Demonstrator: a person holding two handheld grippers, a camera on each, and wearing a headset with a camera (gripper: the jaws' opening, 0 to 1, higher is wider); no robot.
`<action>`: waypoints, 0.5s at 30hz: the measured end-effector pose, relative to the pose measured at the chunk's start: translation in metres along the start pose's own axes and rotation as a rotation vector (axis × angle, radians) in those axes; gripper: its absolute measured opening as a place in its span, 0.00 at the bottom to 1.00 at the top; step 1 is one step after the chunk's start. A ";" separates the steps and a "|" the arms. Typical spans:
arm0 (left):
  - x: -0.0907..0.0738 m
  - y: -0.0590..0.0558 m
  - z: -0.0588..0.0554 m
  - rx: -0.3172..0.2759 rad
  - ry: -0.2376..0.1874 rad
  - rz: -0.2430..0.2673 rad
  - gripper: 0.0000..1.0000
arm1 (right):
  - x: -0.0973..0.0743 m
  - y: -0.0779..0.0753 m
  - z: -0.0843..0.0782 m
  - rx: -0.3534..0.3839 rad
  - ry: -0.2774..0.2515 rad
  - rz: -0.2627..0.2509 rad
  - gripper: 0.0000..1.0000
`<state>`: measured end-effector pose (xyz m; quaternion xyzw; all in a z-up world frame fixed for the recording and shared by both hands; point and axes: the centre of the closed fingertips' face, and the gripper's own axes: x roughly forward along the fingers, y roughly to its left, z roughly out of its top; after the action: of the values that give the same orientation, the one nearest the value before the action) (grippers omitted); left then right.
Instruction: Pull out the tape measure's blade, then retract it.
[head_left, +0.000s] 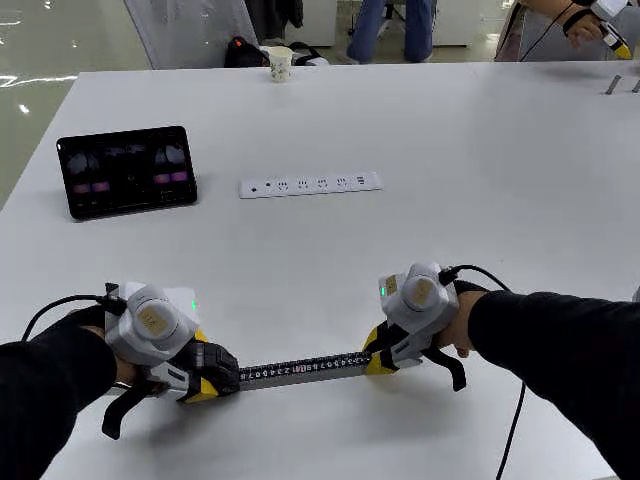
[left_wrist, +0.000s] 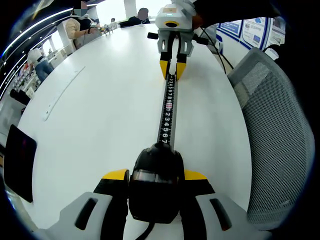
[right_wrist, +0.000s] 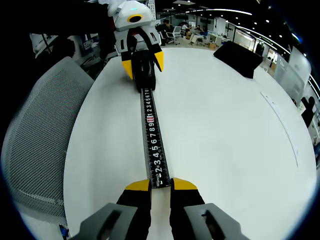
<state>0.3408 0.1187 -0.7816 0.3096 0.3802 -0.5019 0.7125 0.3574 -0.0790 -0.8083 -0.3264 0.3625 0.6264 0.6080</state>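
My left gripper (left_wrist: 155, 176) squeezes the tape measure (left_wrist: 156, 195) tight, and my right gripper (right_wrist: 160, 185) pinches the end of its blade (right_wrist: 151, 132).

White digits 2 to 9, then a red-boxed figure, along the black tape-measure blade (right_wrist: 152, 145)

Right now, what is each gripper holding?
Left gripper: shut on the tape measure.
Right gripper: shut on the blade, at its end.
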 end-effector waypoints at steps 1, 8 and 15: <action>0.000 0.000 0.000 0.000 0.000 0.000 0.34 | 0.000 0.000 0.000 -0.001 0.000 0.000 0.10; 0.000 -0.001 0.000 -0.004 -0.003 0.000 0.34 | -0.003 -0.001 -0.004 0.005 0.002 -0.002 0.10; 0.001 0.000 0.000 -0.009 -0.002 -0.002 0.34 | -0.008 -0.002 -0.010 0.010 0.013 -0.007 0.10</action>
<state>0.3406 0.1183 -0.7822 0.3056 0.3818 -0.5012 0.7139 0.3593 -0.0920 -0.8070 -0.3287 0.3684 0.6204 0.6094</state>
